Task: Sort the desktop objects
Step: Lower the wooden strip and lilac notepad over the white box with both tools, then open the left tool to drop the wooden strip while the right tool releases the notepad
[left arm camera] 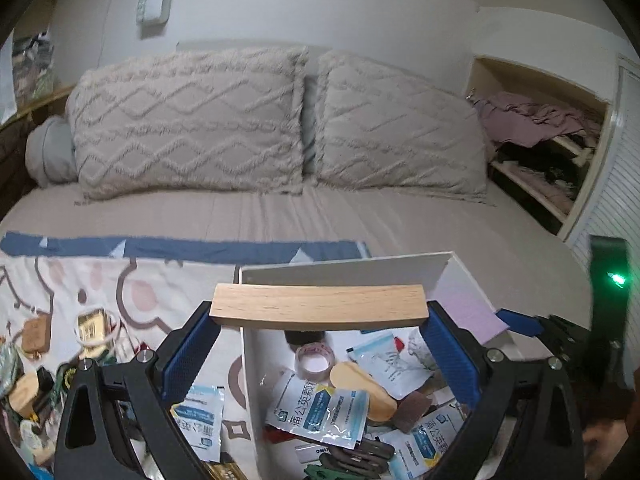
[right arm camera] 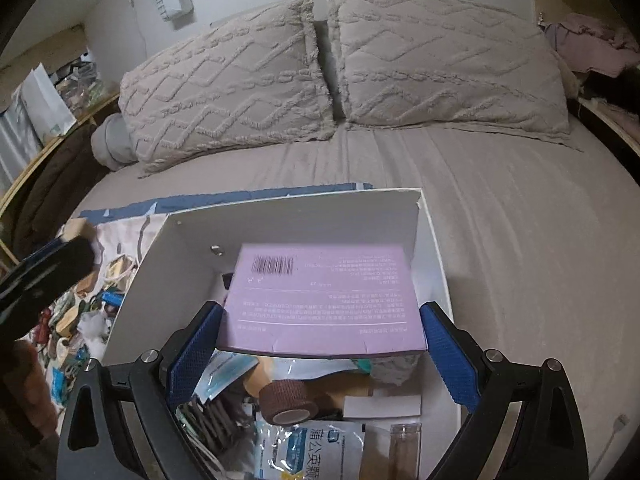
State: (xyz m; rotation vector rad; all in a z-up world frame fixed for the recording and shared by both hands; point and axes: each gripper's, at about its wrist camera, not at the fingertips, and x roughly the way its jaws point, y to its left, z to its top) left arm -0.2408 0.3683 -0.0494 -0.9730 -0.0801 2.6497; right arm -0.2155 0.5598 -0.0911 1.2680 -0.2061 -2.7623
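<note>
Both fisheye cameras ride behind their tools, looking forward and slightly down across a bed [left arm camera: 320,216] toward two pillows [right arm camera: 340,76] at the far wall. The left view sits close above the near left wall of a white box [left arm camera: 250,360]; the right view hangs close over the box's right half. Both share the box, the bed, the pillows and the patterned cloth [left arm camera: 80,280].

Pale, matt wood with a fine straight grain is seen in the wooden block [left arm camera: 318,305]. The gripper pads [left arm camera: 187,354] are faced with rough, knurled blue plastic, set on matt black frames. Glossy, crinkled foil is shown by the medicine sachet [left arm camera: 318,410]. The lilac carton [right arm camera: 322,300] is made of smooth matt card, and the white box [right arm camera: 256,228] of matt board. The pillows [left arm camera: 188,128] are covered in tufted cloth.
</note>
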